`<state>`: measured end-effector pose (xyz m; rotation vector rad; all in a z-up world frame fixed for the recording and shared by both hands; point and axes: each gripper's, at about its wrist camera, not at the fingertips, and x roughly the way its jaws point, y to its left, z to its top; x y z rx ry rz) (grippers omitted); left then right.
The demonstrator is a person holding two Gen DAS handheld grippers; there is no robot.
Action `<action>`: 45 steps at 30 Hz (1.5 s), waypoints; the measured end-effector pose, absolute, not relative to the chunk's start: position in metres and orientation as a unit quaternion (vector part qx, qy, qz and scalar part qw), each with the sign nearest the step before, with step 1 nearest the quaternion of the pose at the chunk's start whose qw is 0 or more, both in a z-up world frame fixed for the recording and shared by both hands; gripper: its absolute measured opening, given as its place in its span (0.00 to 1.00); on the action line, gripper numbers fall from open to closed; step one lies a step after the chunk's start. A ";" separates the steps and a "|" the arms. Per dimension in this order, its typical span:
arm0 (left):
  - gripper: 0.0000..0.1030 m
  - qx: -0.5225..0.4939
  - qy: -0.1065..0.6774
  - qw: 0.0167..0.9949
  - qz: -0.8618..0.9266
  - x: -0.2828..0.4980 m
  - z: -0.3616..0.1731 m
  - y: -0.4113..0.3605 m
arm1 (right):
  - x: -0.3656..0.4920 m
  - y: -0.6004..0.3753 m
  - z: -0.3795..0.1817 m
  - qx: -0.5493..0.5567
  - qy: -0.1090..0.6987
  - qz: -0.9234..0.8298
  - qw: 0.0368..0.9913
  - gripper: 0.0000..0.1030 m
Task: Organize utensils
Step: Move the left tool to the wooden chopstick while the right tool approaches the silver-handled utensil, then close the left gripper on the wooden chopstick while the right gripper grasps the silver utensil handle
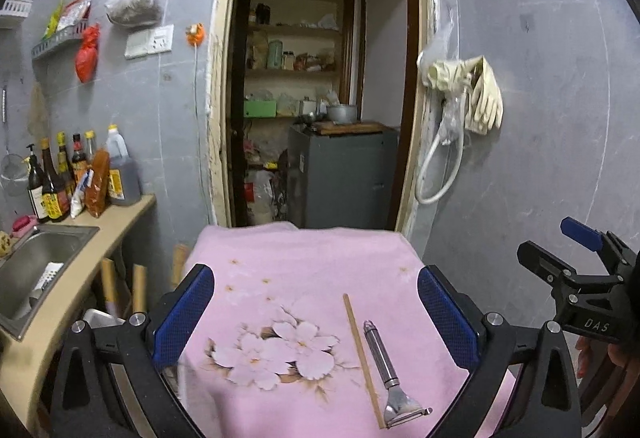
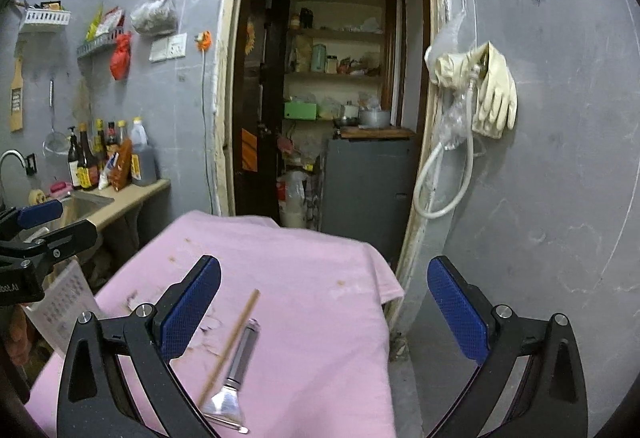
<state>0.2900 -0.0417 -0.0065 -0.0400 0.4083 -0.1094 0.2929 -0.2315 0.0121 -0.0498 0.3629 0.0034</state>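
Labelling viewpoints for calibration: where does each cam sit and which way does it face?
Left wrist: rides the left tongs, above the pink cloth, facing the doorway; own blue pads spread wide, right tongs at the right edge.
Right wrist: rides the right tongs, further right over the cloth's edge, same heading; own pads wide apart, left tongs at the left edge.
Shared: chopstick and peeler side by side on the cloth, the sink counter, hanging gloves.

One chopstick (image 1: 363, 358) and one metal peeler (image 1: 386, 370) are lying on one pink cloth (image 1: 304, 262). Two grippers are showing: left gripper (image 1: 316, 314), right gripper (image 2: 324, 306). One pair of rubber gloves (image 1: 482, 97) is hanging on the wall.
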 end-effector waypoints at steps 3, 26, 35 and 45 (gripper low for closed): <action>0.99 -0.022 0.218 0.974 -0.048 0.303 -0.021 -0.051 | 0.309 -0.244 -0.005 -0.020 0.199 0.010 0.980 0.99; 0.99 -0.057 0.357 0.932 -0.014 0.398 -0.146 -0.048 | 0.389 -0.222 -0.139 -0.028 0.329 0.089 0.940 0.99; 0.99 -0.059 0.390 0.919 0.001 0.405 -0.164 -0.040 | 0.405 -0.194 -0.157 -0.048 0.374 0.130 0.917 0.99; 0.99 -0.077 0.400 0.913 -0.004 0.411 -0.170 -0.029 | 0.421 -0.167 -0.176 -0.074 0.417 0.147 0.894 0.99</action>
